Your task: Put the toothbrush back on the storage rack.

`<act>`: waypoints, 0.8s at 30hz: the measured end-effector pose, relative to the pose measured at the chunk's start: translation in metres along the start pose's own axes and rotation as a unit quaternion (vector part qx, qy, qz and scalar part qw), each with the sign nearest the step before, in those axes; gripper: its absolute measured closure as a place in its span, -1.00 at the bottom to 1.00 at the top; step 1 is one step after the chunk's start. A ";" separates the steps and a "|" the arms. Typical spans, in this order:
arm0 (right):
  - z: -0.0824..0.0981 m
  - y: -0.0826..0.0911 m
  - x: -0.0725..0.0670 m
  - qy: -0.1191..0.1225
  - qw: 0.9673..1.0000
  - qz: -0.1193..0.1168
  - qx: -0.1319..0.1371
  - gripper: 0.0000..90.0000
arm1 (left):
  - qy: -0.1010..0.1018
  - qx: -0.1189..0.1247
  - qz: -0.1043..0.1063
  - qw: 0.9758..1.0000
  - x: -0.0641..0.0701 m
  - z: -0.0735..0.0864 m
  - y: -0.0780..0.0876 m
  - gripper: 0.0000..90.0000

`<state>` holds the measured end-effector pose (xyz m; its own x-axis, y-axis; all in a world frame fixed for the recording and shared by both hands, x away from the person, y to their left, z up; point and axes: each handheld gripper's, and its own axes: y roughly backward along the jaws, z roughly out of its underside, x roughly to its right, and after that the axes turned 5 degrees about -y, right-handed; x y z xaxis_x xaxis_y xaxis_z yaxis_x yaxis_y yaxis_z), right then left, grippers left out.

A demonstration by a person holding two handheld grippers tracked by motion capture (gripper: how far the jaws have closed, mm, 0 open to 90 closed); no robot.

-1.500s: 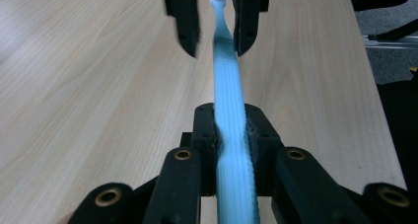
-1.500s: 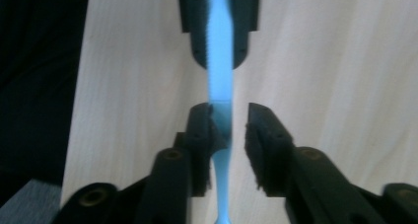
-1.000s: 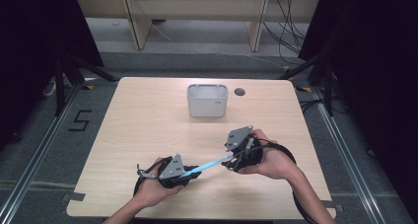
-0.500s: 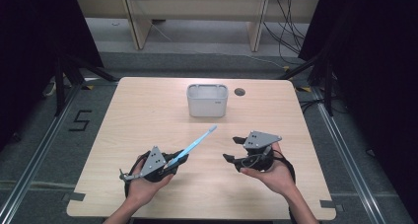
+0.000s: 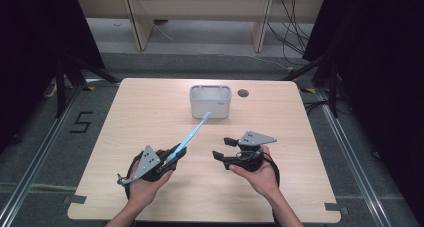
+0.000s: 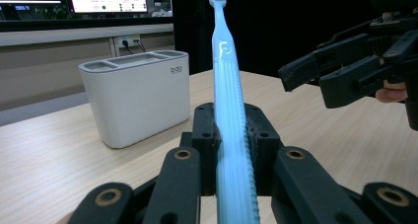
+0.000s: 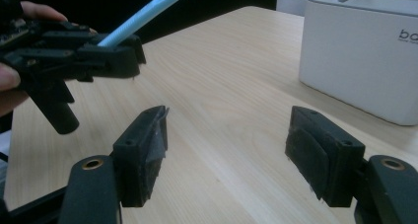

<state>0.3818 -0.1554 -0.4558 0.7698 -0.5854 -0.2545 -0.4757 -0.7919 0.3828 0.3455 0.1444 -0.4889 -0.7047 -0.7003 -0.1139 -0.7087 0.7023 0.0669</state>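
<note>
A light-blue toothbrush [image 5: 192,134] sticks out of my left gripper [image 5: 176,152], which is shut on its handle at the table's front left. The brush slants up and away toward the white toothbrush holder [image 5: 210,102] standing at the table's far middle. In the left gripper view the pads clamp the ribbed handle [image 6: 227,86], with the holder [image 6: 138,103] to the left. My right gripper [image 5: 222,148] rests low at the front right with nothing between its jaws, which have just been opening. In the right gripper view that gripper [image 7: 229,135] stands wide over bare wood.
A small dark round hole [image 5: 243,93] lies in the table [image 5: 125,117] just right of the holder. Dark stands and cables flank the table. A floor mark "5" [image 5: 81,121] lies to its left.
A second ago both grippers held the toothbrush between them. The right gripper has let go, opened, and dropped to the right. The left gripper has swung the brush toward the holder.
</note>
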 end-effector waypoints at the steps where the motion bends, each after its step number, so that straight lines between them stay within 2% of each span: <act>1: 0.000 -0.002 0.000 -0.003 1.000 -0.001 0.004 -0.27 | 0.000 -0.001 0.002 1.000 0.000 0.000 -0.001 0.73; 4: -0.003 -0.006 0.000 -0.001 1.000 -0.005 0.010 -0.27 | -0.001 -0.002 0.005 1.000 0.002 0.001 -0.002 0.73; 6: -0.006 -0.007 -0.002 -0.012 1.000 -0.009 0.012 -0.27 | 0.001 -0.003 0.006 1.000 0.003 0.001 -0.003 0.73; 7: -0.008 -0.008 -0.003 -0.018 1.000 -0.009 0.013 -0.27 | 0.001 0.007 0.008 1.000 0.003 0.002 -0.005 0.73; 8: -0.010 -0.008 -0.004 -0.021 1.000 -0.012 0.017 -0.27 | 0.000 -0.003 0.005 1.000 0.003 0.001 -0.003 0.73; 9: -0.012 -0.009 -0.003 -0.013 1.000 -0.015 0.020 -0.27 | 0.001 -0.003 0.005 1.000 0.003 0.001 -0.004 0.73; 11: -0.015 -0.010 -0.006 -0.028 0.999 -0.017 0.021 -0.27 | 0.001 -0.003 0.006 1.000 0.004 0.001 -0.004 0.73; 12: -0.017 -0.012 -0.005 -0.020 0.999 -0.020 0.026 -0.27 | 0.000 -0.001 0.006 1.000 0.004 0.001 -0.004 0.73; 15: -0.021 -0.014 -0.009 -0.037 0.998 -0.029 0.030 -0.27 | 0.000 -0.001 0.006 1.000 0.004 0.001 -0.005 0.73; 16: -0.022 -0.015 -0.008 -0.028 0.999 -0.027 0.032 -0.27 | -0.001 -0.001 0.007 1.000 0.004 0.000 -0.005 0.73; 19: -0.026 -0.018 -0.009 -0.031 0.998 -0.033 0.044 -0.27 | -0.002 -0.003 0.006 1.000 0.003 0.000 -0.005 0.73; 20: -0.027 -0.018 -0.012 -0.054 0.997 -0.037 0.039 -0.27 | -0.002 -0.003 0.006 1.000 0.003 0.000 -0.005 0.73; 21: -0.029 -0.020 -0.009 -0.043 0.997 -0.040 0.048 -0.28 | -0.002 0.000 0.006 1.000 0.003 0.000 -0.005 0.73; 23: -0.031 -0.021 -0.010 -0.052 0.997 -0.043 0.046 -0.28 | -0.002 0.003 0.007 1.000 0.003 -0.001 -0.005 0.73; 24: -0.031 -0.022 -0.009 -0.045 0.997 -0.043 0.045 -0.28 | 0.000 0.014 0.010 1.000 0.003 0.000 -0.007 0.73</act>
<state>0.3986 -0.1277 -0.4341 0.7698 -0.5253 -0.3628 -0.4499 -0.8495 0.2754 0.3485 0.1374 -0.4895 -0.7189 -0.6857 -0.1138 -0.6930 0.7197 0.0421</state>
